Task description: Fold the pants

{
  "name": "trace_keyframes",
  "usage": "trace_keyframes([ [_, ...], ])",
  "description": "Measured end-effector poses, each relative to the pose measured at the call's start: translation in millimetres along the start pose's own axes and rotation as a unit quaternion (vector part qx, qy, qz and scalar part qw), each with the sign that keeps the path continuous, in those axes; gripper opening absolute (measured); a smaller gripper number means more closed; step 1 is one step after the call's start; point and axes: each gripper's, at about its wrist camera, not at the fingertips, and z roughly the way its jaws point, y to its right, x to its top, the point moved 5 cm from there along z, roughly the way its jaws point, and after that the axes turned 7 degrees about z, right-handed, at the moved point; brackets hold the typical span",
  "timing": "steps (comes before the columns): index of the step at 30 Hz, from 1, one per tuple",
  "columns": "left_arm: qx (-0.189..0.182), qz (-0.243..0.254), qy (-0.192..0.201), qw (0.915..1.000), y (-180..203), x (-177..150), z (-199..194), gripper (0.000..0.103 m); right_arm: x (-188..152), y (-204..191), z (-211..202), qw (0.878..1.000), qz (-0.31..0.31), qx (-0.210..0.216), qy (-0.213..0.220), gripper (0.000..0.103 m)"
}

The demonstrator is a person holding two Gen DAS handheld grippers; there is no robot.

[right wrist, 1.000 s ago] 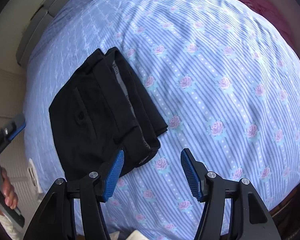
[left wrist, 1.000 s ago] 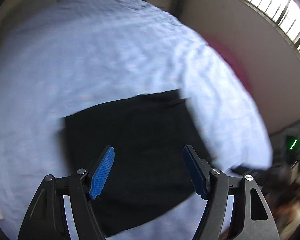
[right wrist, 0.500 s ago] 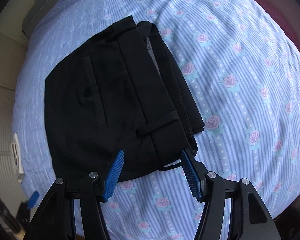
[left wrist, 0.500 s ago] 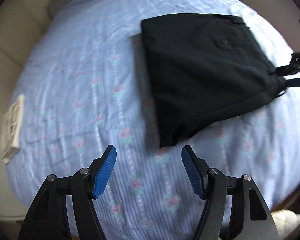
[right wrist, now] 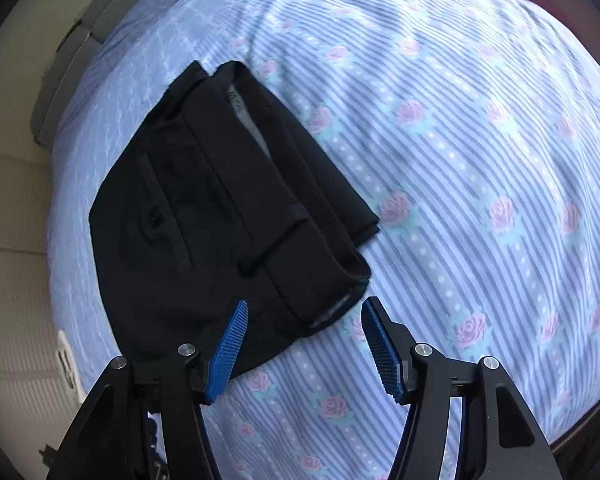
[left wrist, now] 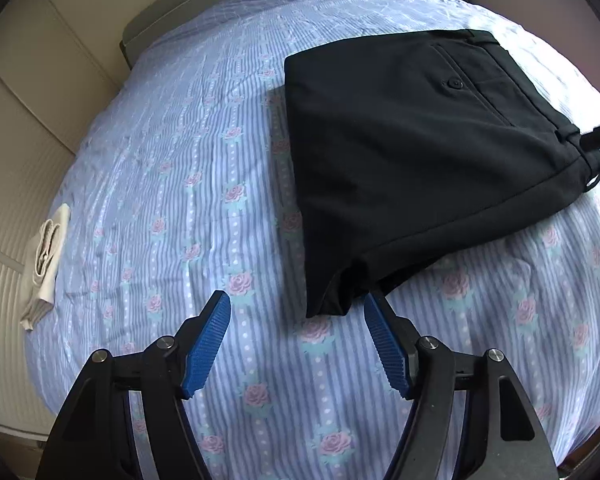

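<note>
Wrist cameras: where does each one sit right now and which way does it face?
Left wrist: rides the left gripper, tilted down at the bedsheet, near a lower corner of the folded black pants; its own open blue pads show, and the other gripper's dark tip at the right edge.
Right wrist: rides the right gripper, tilted down over the pants' waistband corner; its open blue pads show.
Shared: the same pants and floral sheet, seen from opposite ends.
</note>
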Motion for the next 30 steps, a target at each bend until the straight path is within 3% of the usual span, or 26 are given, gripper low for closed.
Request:
trace_keyframes([
  [5, -0.001, -0.005, 0.006, 1.0, 0.5, 1.0, -1.1, 0.069, 7.3, 3.0, 30.8, 0.997, 0.037, 0.05, -0.038, 0.061],
  [9, -0.001, -0.006, 0.01, 0.9999, 5.6, -2.0, -5.8, 0.069, 11.1, -1.1, 11.0, 0.997, 0.048, 0.066, -0.006, 0.026],
  [12, -0.005, 0.01, 0.019, 0.9998, 16.9, -2.4, -7.7, 0.069, 16.6, -23.0, -17.5, 0.996, 0.004, 0.082, 0.024, 0.018],
  [14, 0.0, 0.022, 0.026, 0.9994, 23.0, 0.7, -7.6, 0.069, 26.9, -41.3, -30.1, 0.995, -0.023, 0.089, 0.046, 0.017],
  [20, 0.03, 0.014, 0.059, 0.9977, 33.6, 24.1, -2.7, 0.07, 46.3, -68.1, -62.5, 0.987, -0.027, 0.137, 0.079, 0.017],
  [25, 0.055, 0.039, 0.044, 0.9967, 47.0, 35.8, 21.3, 0.07, 46.1, -70.7, -67.8, 0.987, -0.035, 0.139, 0.077, 0.017],
  [27, 0.084, 0.035, 0.043, 0.995, 38.0, 37.5, 22.0, 0.056, 46.2, -69.1, -69.5, 0.987, -0.037, 0.133, 0.081, 0.017],
  [30, 0.112, 0.004, 0.061, 0.9918, 14.0, 29.5, 10.8, 0.063, 42.8, -70.4, -63.7, 0.989, -0.034, 0.122, 0.078, 0.017],
])
